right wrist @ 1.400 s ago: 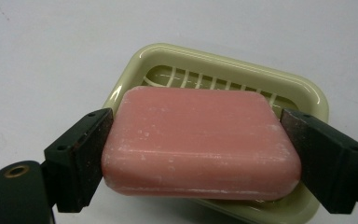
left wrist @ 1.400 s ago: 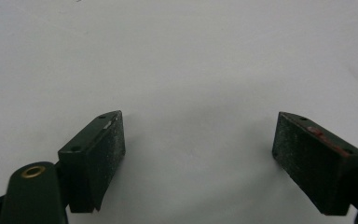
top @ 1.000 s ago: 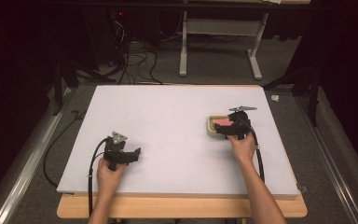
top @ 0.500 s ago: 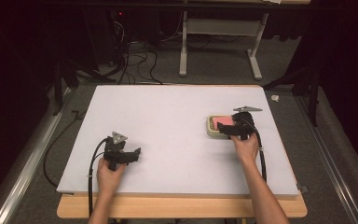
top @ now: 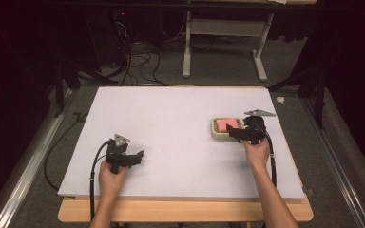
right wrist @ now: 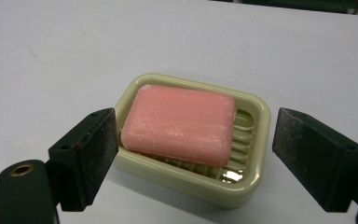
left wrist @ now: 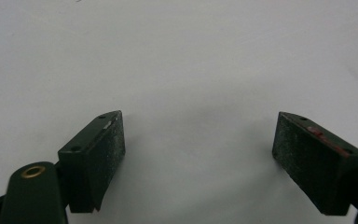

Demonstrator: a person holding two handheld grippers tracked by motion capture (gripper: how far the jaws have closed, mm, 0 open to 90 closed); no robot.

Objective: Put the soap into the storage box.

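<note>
The right gripper (right wrist: 193, 161) hovers wide around the soap dish (right wrist: 249, 179); its pink soap (right wrist: 179, 123) looks slick, so grasp the rigid rim. The left gripper (left wrist: 198, 154) gapes empty.

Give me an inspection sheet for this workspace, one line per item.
Surface: white board on a wooden table, bare apart from the dish.
Job's things: pink soap bar lying in a cream ribbed soap dish, right of centre.
Clutter: nothing seen on the board.
Grippers: left tool open over bare board; right tool open, jaws either side of the dish, not closed on it.
Cables: one trails from each tool toward the person; black cables on the floor beyond.
Surroundings: white table frame, dark curtains.
</note>
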